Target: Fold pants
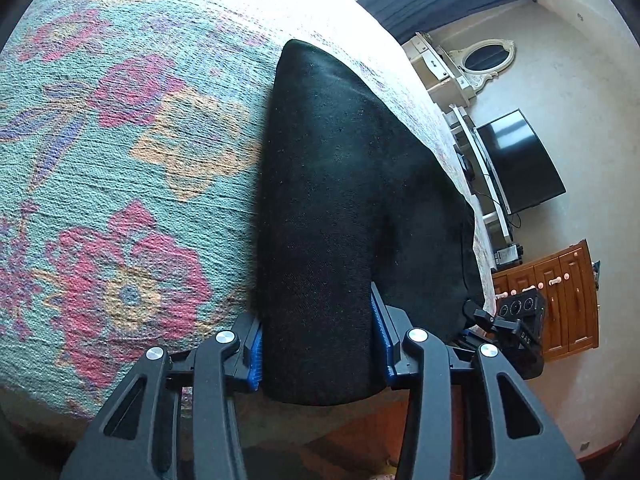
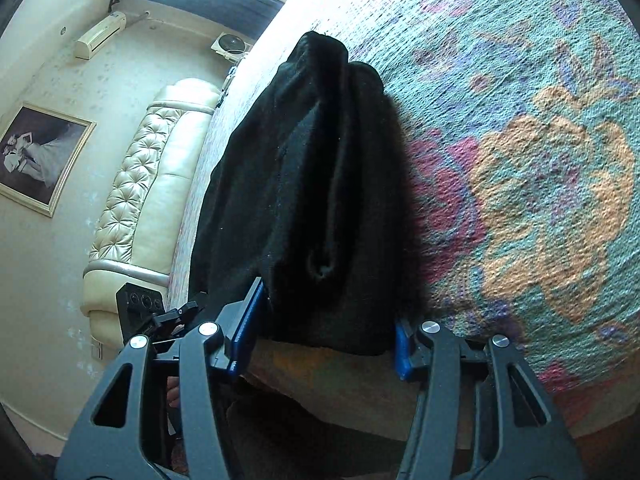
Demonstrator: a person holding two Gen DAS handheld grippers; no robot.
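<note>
- Pants [image 1: 320, 208], black and folded into a long band, lie on the floral bedspread [image 1: 120, 152], filling mid-frame in both views.
- Left gripper [image 1: 318, 350] has its blue pads [image 1: 256, 354] pressed on the near end of the pants; a television [image 1: 520, 160] and wooden cabinet [image 1: 560, 300] show at right only in the left wrist view.
- Right gripper [image 2: 324, 340] clamps another near end; only its view shows the cream sofa [image 2: 160, 184] and framed picture [image 2: 40, 156] at left.
- Cloth folds are lost in blackness; frame edges cut off the gripper bodies.

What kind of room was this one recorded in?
Most likely a home bedroom: a bed with a floral bedspread and tufted cream headboard, a mirrored dressing table, and a television.
</note>
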